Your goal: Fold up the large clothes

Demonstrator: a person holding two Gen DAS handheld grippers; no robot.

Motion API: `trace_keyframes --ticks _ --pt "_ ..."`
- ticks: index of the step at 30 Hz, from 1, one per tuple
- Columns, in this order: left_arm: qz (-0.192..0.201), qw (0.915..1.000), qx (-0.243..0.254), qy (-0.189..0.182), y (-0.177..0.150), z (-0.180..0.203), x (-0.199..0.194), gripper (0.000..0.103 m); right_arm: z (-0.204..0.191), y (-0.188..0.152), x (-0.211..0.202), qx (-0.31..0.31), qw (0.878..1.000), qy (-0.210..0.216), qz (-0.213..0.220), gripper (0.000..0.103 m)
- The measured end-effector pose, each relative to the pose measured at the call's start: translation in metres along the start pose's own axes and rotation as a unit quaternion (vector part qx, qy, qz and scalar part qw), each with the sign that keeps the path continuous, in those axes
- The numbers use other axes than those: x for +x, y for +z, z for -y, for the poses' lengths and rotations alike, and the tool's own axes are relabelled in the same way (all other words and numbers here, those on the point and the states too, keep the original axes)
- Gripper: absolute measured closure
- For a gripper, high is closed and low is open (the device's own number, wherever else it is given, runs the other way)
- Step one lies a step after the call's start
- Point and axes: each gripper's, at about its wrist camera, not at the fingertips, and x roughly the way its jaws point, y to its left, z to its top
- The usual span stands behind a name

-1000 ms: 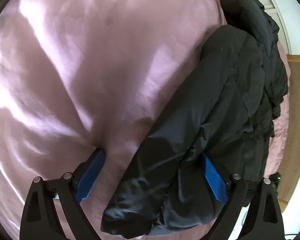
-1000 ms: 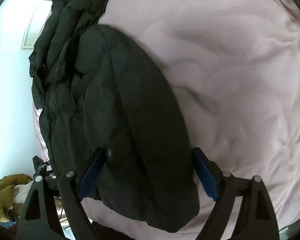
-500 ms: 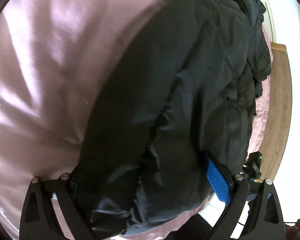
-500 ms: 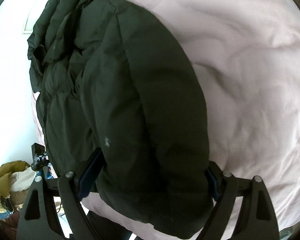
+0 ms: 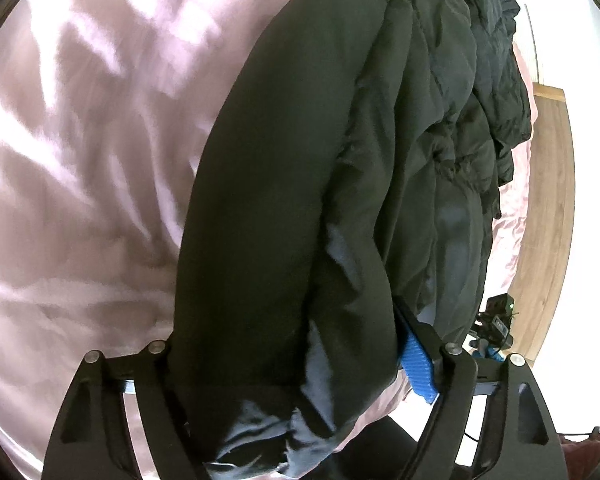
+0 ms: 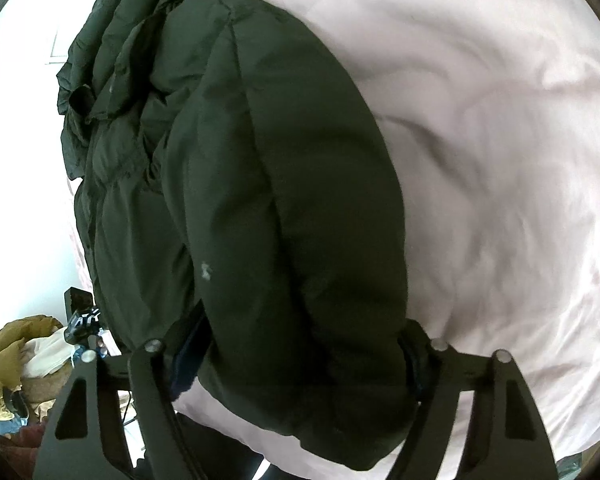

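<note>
A large black puffer jacket [image 5: 340, 160] lies on a pink bedsheet [image 5: 80, 160], with its near end bunched between my fingers. My left gripper [image 5: 292, 344] has its jaws wide around the thick jacket edge; the blue right pad [image 5: 418, 364] presses the fabric and the left pad is hidden under it. In the right wrist view the jacket [image 6: 280, 200] fills the gap of my right gripper [image 6: 300, 344], jaws wide, both pads mostly buried in the fabric. The rest of the jacket is crumpled toward the far bed edge [image 6: 132, 40].
The pink sheet [image 6: 500, 160] spreads wide beside the jacket. A wooden floor strip [image 5: 548, 200] and a small black device [image 5: 496, 320] lie past the bed edge. A pile of yellow and white clothes [image 6: 24, 352] sits on the floor at lower left.
Both grippers have pushed forward over the jacket's near edge, so the fabric now fills the jaws and hides the pads. The jacket appears larger and closer in both views.
</note>
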Motion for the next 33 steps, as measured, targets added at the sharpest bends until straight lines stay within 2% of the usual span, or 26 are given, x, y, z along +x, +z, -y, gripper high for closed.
trace_keyframes --ticks 3,7,11,15,21,27,33 --pt "0.002 1.0 -0.002 0.001 -0.004 -0.001 0.0 0.025 0.001 -0.001 0.0 -0.004 1.0 0.001 -0.007 0.03" --pt "0.007 1.0 -0.005 0.004 -0.006 0.004 0.004 0.034 0.003 -0.003 0.0 -0.006 1.0 0.001 -0.013 0.033" --pt "0.012 0.9999 -0.005 0.01 -0.005 0.003 0.001 0.048 0.0 -0.006 0.0 -0.003 1.0 0.006 -0.01 0.046" --pt "0.017 0.9997 -0.005 0.013 -0.007 0.004 -0.001 0.052 -0.003 -0.01 0.001 -0.003 1.0 0.006 -0.01 0.051" --pt "0.021 0.9997 -0.007 0.013 -0.009 0.009 0.001 0.055 -0.007 -0.016 0.005 -0.001 1.0 0.004 -0.01 0.052" --pt "0.028 0.9993 0.001 0.023 -0.011 0.02 0.0 0.067 -0.018 -0.018 0.005 -0.019 1.0 -0.001 -0.003 0.075" --pt "0.039 0.9988 0.005 0.027 -0.012 0.029 -0.002 0.08 -0.029 -0.019 0.001 -0.034 0.999 -0.009 0.001 0.083"
